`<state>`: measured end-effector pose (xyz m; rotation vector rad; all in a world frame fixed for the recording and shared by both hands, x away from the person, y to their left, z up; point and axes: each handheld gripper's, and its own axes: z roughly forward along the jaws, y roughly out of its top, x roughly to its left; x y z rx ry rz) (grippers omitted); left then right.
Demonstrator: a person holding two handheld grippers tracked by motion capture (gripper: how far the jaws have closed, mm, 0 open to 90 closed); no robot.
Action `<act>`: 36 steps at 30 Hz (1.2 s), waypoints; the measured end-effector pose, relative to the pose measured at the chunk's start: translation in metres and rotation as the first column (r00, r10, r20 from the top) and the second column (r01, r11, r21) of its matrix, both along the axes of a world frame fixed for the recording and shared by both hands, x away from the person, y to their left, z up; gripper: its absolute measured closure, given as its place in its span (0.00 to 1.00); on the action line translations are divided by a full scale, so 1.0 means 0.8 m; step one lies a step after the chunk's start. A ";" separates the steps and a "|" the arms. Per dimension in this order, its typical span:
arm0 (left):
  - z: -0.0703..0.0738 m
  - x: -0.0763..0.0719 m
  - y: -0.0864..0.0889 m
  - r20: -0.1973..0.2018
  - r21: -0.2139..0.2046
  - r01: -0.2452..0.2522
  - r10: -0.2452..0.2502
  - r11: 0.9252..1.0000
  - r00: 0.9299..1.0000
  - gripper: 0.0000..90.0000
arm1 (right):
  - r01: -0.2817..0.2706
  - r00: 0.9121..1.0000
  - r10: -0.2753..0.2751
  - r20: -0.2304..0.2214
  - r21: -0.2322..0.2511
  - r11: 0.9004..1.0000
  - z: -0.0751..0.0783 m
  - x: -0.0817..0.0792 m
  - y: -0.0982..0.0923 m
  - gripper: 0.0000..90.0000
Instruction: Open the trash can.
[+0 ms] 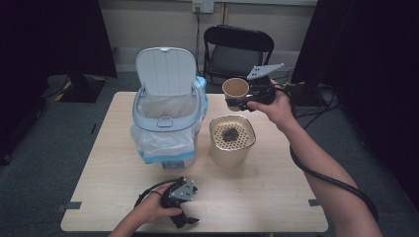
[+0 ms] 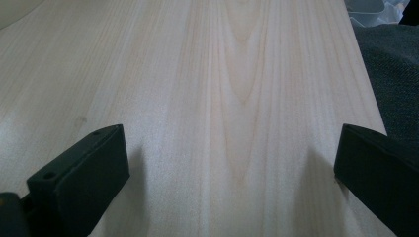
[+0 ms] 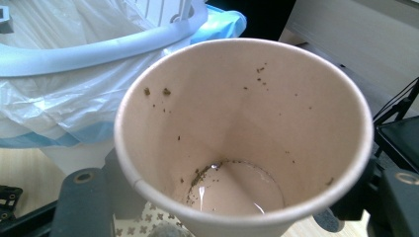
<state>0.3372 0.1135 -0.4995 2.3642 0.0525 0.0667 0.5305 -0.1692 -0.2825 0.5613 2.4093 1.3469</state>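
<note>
My right gripper [image 1: 237, 101] is shut on a brown paper cup [image 1: 235, 90], held in the air above and behind the strainer pot [image 1: 232, 140]. In the right gripper view the cup [image 3: 242, 133] is close up and tilted toward the camera, with a few dark tea bits stuck inside and a little liquid at the bottom. The beige pot has a perforated top with dark wet residue [image 1: 230, 132] on it. My left gripper [image 1: 190, 221] rests on the table near the front edge, its fingers [image 2: 81, 175] wide apart over bare wood.
A pale blue lidded bin [image 1: 167, 106] with a plastic liner stands open at the table's back left, beside the pot. A black folding chair [image 1: 237, 49] sits behind the table. The wooden table [image 1: 276, 192] ends close to my left gripper.
</note>
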 end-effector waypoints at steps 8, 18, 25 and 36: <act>-0.001 -0.001 0.000 -0.017 -0.002 0.002 -0.002 1.000 1.000 0.00 | -0.013 1.000 0.013 0.012 -0.006 1.000 0.008 -0.004 0.009 0.30; -0.001 0.000 0.000 -0.016 -0.001 0.003 -0.003 1.000 1.000 0.00 | -0.023 0.999 0.023 0.022 -0.001 1.000 0.017 -0.009 0.016 0.30; -0.001 0.000 0.000 -0.016 -0.001 0.003 -0.003 1.000 1.000 0.00 | -0.035 0.999 0.035 0.023 -0.001 0.999 0.023 -0.011 0.023 0.30; -0.001 0.000 0.000 -0.016 -0.001 0.004 -0.004 1.000 1.000 0.00 | -0.050 0.999 0.049 0.023 0.016 0.999 0.046 -0.007 0.036 0.30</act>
